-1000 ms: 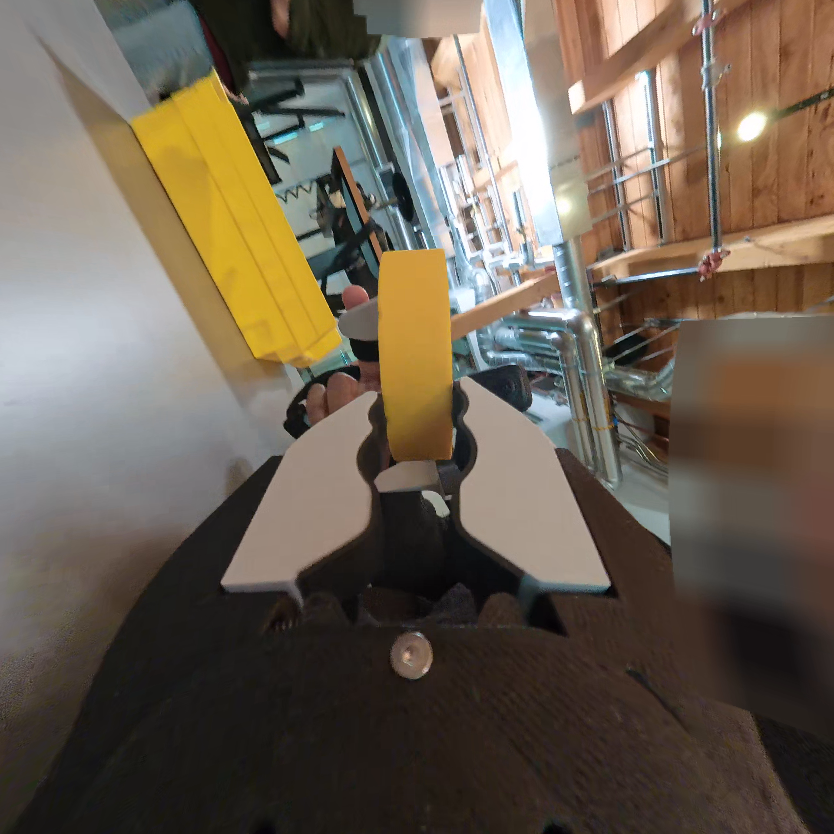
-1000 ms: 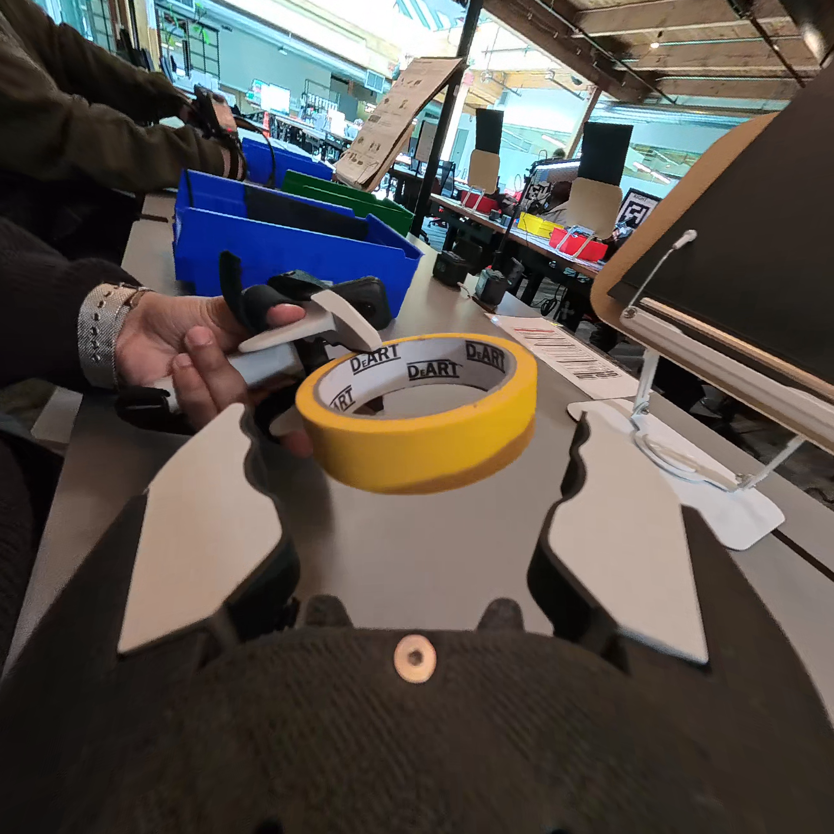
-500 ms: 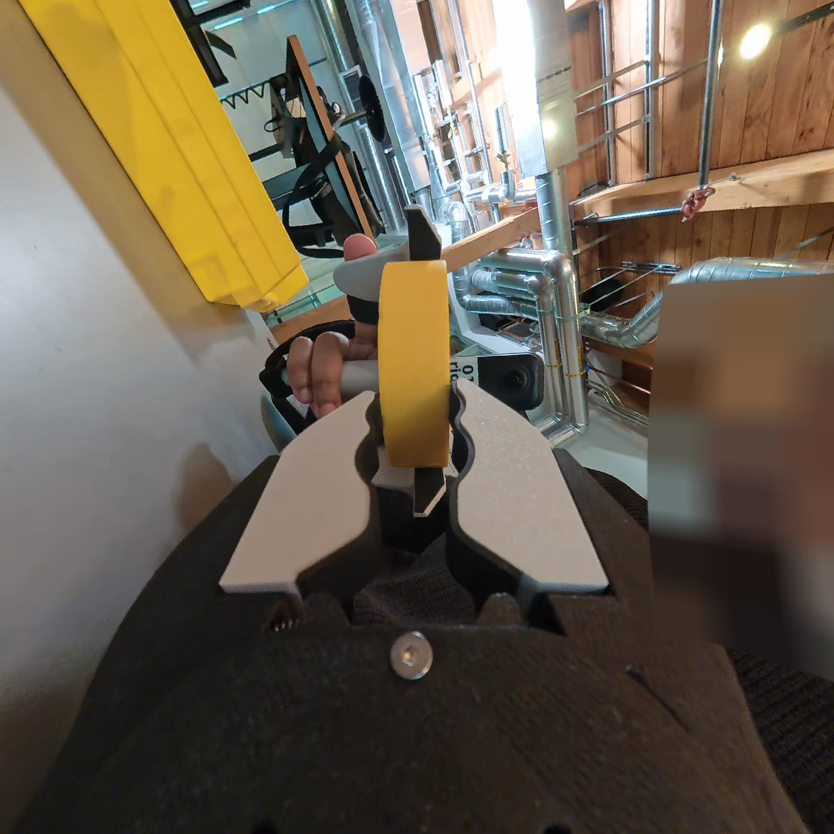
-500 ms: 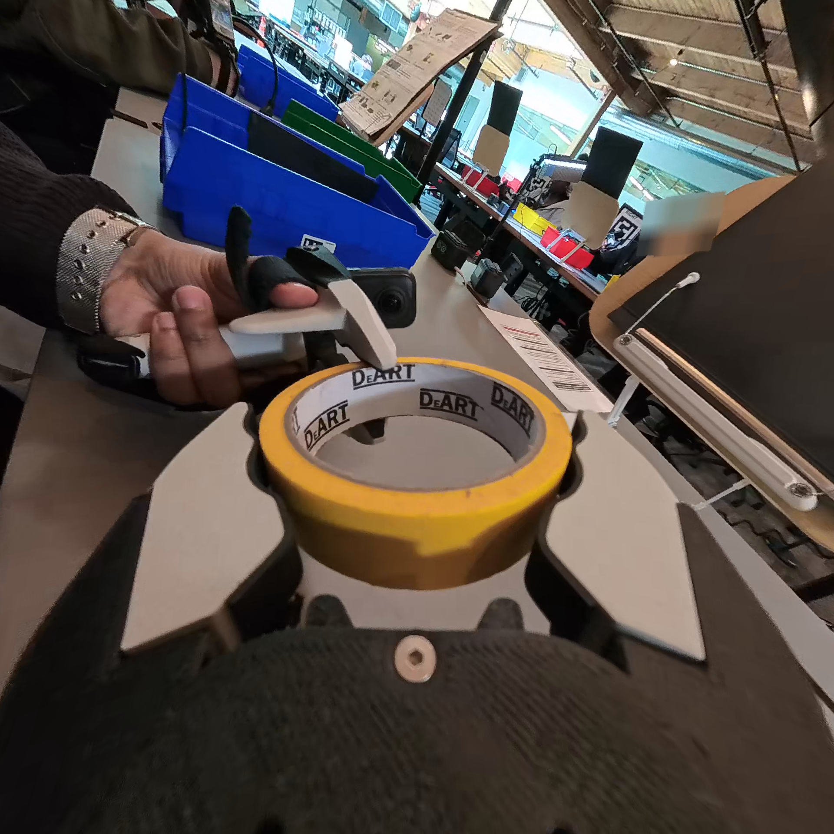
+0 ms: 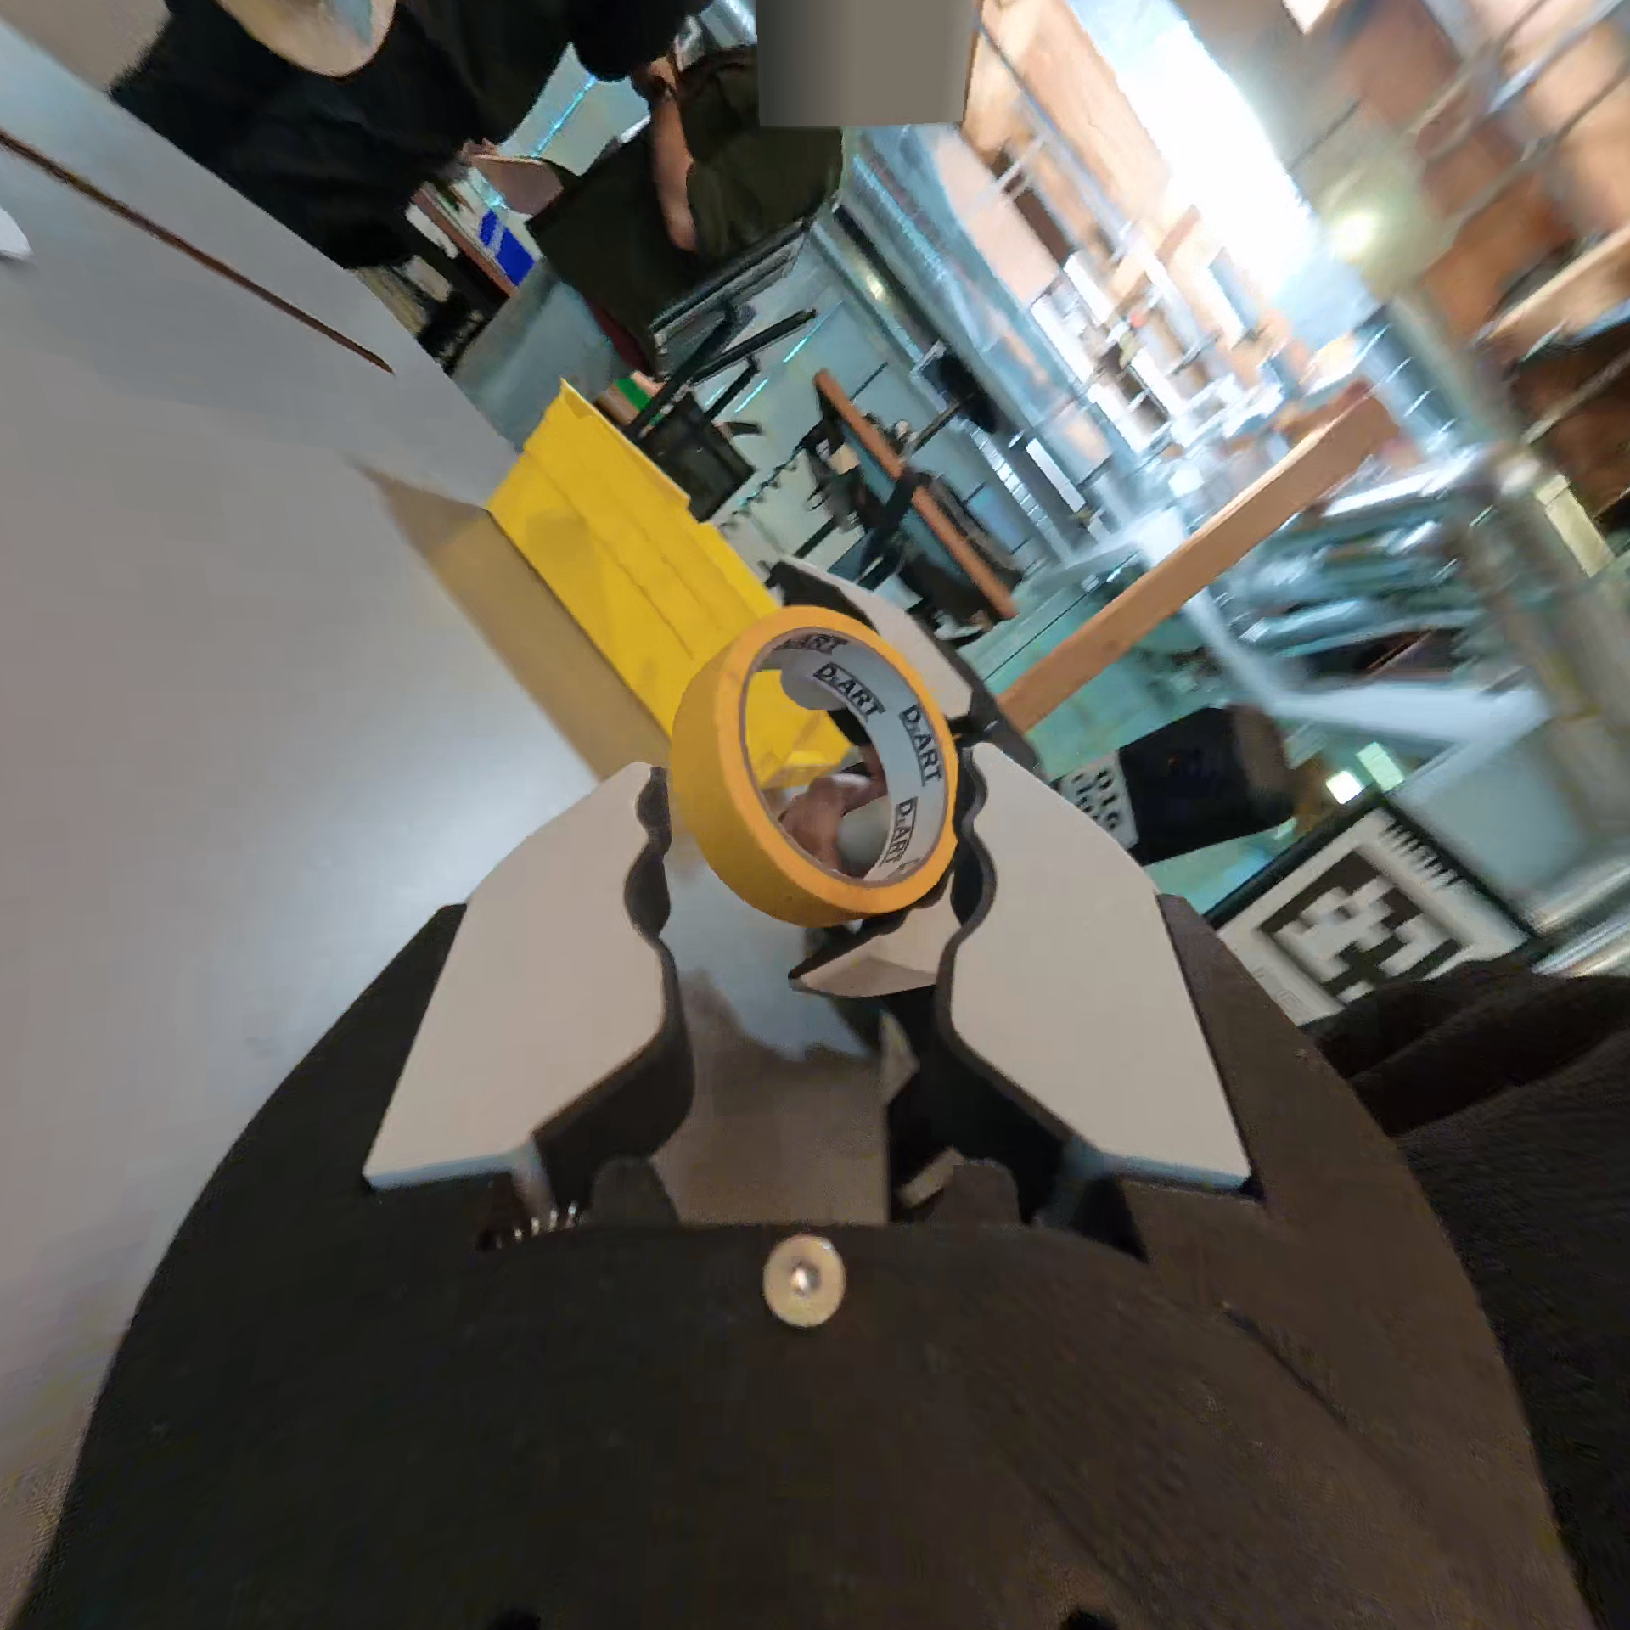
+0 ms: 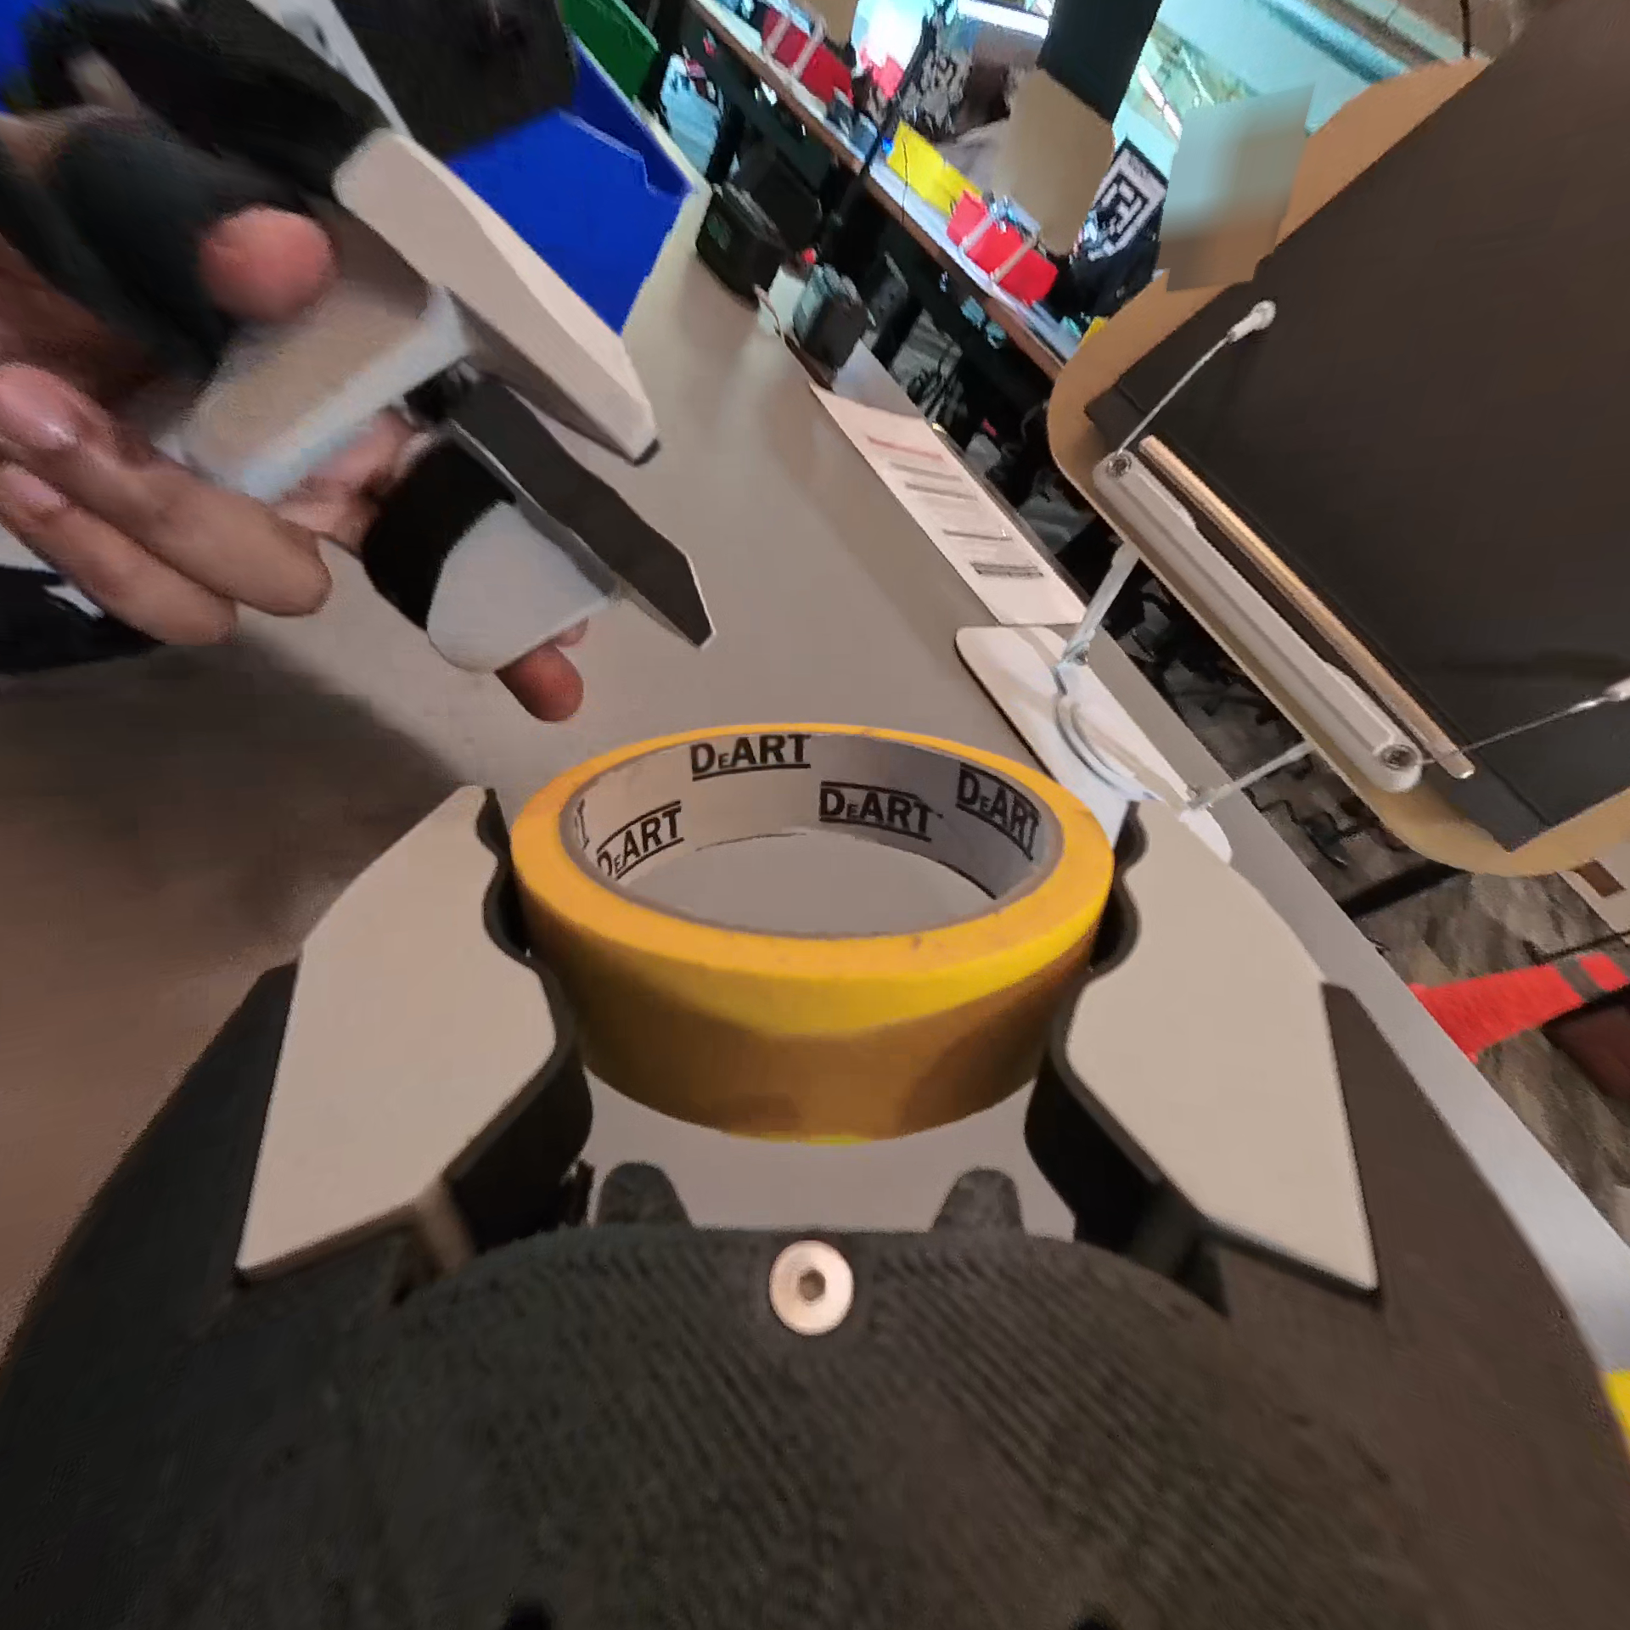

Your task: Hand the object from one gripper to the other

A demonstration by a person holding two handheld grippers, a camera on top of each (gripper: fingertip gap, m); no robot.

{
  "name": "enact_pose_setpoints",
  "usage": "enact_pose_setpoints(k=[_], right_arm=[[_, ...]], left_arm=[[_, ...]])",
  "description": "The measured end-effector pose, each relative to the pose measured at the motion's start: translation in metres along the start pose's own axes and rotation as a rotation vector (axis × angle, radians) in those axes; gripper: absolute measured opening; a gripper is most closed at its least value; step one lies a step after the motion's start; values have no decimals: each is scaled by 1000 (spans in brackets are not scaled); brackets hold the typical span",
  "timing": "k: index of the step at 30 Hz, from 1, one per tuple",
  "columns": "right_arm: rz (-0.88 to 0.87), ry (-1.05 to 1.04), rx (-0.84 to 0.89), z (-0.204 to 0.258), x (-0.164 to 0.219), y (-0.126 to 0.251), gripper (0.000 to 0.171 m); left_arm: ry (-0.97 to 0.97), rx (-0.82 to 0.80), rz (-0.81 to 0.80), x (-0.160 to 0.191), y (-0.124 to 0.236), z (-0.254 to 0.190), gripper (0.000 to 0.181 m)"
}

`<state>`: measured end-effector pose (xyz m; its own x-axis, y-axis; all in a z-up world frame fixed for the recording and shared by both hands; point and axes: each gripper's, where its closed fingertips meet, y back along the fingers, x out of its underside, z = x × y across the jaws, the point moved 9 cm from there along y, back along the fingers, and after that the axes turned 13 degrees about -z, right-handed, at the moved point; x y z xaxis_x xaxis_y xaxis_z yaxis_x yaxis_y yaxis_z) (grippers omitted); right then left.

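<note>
Yellow roll of tape (image 6: pixel 807 935) clamped across its width between the two grey fingers of the right hand-held gripper (image 6: pixel 807 891), held level above the grey table (image 6: pixel 794 564) with the open core facing up. Outer wrap a bright, smooth yellow, shading to a duller ochre along the lower edge; pale grey cardboard core ringed inside with repeated black lettering. Thin wall, wide hollow centre, table surface visible through it.

Left hand-held gripper (image 6: pixel 670 529) hanging just beyond and above the roll, jaws parted and gripping nothing, clear of the tape; gripped by a hand (image 6: pixel 150 459) with black straps over the fingers.

From the left wrist view, the same roll of tape (image 5: pixel 811 767) seen tilted on edge between the spread fingers of the left hand-held gripper (image 5: pixel 811 847), not pressed by either, with the right hand-held gripper (image 5: pixel 882 953) pinching it from the far side, one finger above the roll and one below.

In the background, blue bin (image 6: pixel 564 194) behind the left hand-held gripper, yellow bin (image 5: pixel 617 564) at the table's far edge, and a tilted dark board on a wire stand (image 6: pixel 1376 476) to the right.
</note>
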<state>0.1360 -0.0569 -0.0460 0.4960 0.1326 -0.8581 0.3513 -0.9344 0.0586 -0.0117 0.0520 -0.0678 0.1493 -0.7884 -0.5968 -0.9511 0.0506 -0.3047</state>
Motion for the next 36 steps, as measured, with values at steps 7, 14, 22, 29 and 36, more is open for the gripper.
enact_pose_setpoints(k=[7,14,22,29,36], right_arm=[[125,188,9,12,2,-6,127],[151,306,-66,36,-2,-14,127],[169,385,-100,48,-4,-16,126],[155,445,-83,48,-6,-16,127],[127,457,-79,47,-5,-15,127]], left_arm=[[-394,-9,212,27,-13,-24,49],[-409,37,288,40,-18,-33,41],[-487,39,354,51,-20,-37,29],[-600,71,356,54,-20,-41,17],[-594,78,355,54,-21,-41,17]])
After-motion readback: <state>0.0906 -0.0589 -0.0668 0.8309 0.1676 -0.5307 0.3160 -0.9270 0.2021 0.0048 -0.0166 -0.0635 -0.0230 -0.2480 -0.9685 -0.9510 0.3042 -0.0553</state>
